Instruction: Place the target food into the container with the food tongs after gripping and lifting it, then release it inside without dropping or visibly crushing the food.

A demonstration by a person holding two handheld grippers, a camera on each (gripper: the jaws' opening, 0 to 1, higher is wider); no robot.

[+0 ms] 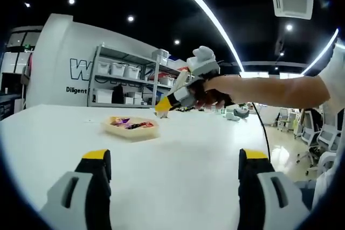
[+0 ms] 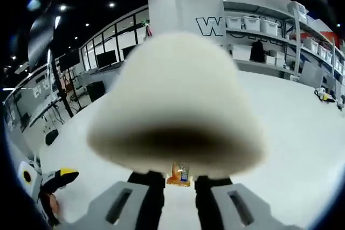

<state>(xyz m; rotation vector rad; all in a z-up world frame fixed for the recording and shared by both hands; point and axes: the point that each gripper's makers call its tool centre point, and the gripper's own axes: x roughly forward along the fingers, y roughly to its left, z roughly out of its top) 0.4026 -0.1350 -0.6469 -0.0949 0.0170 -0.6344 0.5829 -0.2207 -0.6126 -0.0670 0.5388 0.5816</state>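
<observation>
A shallow tan container [image 1: 132, 127] with colourful food pieces sits on the white table [image 1: 188, 154], ahead of my left gripper [image 1: 175, 157], whose yellow-tipped jaws stand wide apart with nothing between them. A person's hand holds my right gripper [image 1: 161, 106] in the air just right of and above the container, nose tilted down toward it. In the right gripper view a big blurred white rounded shape [image 2: 175, 100] sits close to the lens and hides the jaw tips of my right gripper [image 2: 179, 187]. Its jaws stand close together, and a small orange item [image 2: 179, 175] shows in the gap.
Metal shelves [image 1: 135, 79] with white bins stand behind the table by a lettered wall. Office chairs [image 1: 312, 133] are off to the right. The left gripper [image 2: 60, 176] appears low on the left of the right gripper view, over open tabletop [image 2: 291, 133].
</observation>
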